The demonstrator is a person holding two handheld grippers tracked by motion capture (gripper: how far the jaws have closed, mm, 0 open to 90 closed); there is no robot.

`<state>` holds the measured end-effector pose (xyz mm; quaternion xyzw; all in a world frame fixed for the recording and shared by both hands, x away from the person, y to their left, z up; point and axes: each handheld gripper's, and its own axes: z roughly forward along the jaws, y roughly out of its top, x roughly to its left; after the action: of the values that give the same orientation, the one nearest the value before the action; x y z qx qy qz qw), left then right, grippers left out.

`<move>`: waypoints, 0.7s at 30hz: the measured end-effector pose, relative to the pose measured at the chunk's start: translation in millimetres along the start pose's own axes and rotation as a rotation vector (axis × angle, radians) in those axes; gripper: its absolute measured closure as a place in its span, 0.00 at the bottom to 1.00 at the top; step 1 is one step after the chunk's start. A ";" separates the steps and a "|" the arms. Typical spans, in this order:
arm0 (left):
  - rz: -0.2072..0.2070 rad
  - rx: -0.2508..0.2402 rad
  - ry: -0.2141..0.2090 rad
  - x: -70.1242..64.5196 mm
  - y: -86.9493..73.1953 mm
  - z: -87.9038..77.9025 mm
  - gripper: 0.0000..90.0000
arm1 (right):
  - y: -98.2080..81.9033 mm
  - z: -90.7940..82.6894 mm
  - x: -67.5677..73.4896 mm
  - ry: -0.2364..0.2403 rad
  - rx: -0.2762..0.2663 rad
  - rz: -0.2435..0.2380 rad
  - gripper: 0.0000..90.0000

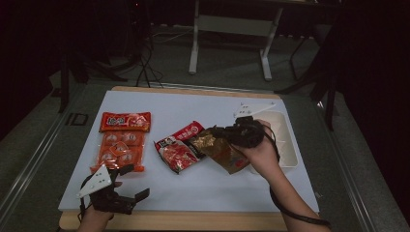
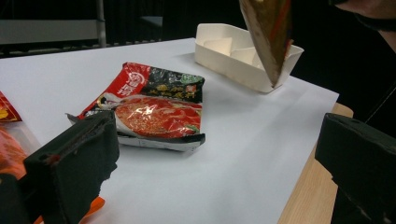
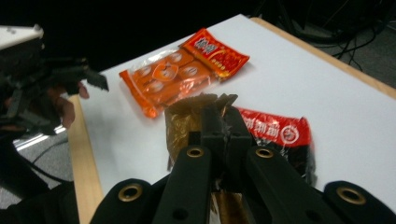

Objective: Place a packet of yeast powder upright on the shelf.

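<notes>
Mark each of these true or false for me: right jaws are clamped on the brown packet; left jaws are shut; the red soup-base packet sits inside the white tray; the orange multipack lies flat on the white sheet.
1. The right gripper has its jaws clamped on the brown packet. True.
2. The left gripper has its jaws shut. False: they stand wide apart with nothing between them.
3. The red soup-base packet sits inside the white tray. False: it lies on the white sheet, apart from the tray.
4. The orange multipack lies flat on the white sheet. True.
</notes>
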<state>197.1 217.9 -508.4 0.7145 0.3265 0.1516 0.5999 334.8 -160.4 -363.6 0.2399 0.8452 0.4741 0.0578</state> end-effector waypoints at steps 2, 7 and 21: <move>-0.002 0.001 0.000 -0.3 -0.1 0.2 0.00 | 4.9 -1.7 -4.5 -0.017 -0.012 0.002 1.00; -0.003 -0.001 0.000 -0.2 -0.2 0.0 0.00 | 14.5 -8.0 -17.9 -0.045 -0.037 0.014 1.00; -0.007 -0.004 0.000 -0.4 -0.5 0.8 0.00 | 31.5 -33.9 -61.6 -0.145 -0.124 0.084 1.00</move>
<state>197.2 217.0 -509.0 0.7121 0.3286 0.1500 0.6021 389.0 -201.2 -327.0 0.3048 0.7969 0.5090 0.1137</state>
